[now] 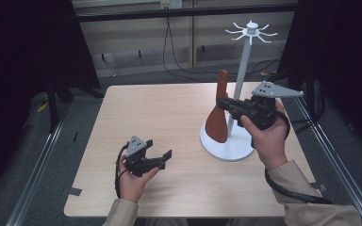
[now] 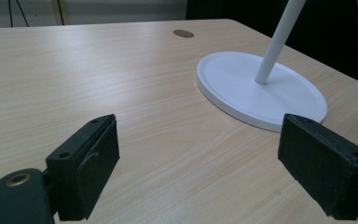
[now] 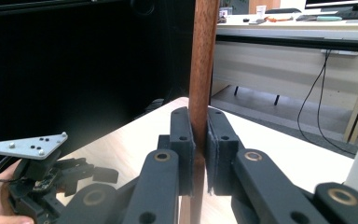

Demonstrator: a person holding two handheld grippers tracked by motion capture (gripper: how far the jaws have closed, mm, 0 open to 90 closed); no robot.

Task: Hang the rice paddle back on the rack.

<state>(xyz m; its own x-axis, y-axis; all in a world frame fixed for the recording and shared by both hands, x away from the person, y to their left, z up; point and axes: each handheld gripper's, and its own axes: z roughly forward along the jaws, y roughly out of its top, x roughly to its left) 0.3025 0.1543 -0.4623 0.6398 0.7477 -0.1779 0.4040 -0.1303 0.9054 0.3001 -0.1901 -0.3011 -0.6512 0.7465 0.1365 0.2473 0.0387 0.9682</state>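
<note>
Clamping the brown wooden spatula's handle (image 3: 201, 70) upright between its jaws beside the white stand (image 1: 226, 143), the right gripper (image 3: 199, 140) pinches while the left gripper (image 2: 200, 163) rests spread wide, well apart.

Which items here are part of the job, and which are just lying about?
In use: wooden spatula, clamped upright in the right gripper; white hook stand beside it; left gripper, open over the table.

Lying about: wall cables; far desk.

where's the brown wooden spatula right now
The wooden spatula is upright in the right gripper, clamped by its handle, at the table's right side just above the white stand's base.
</note>
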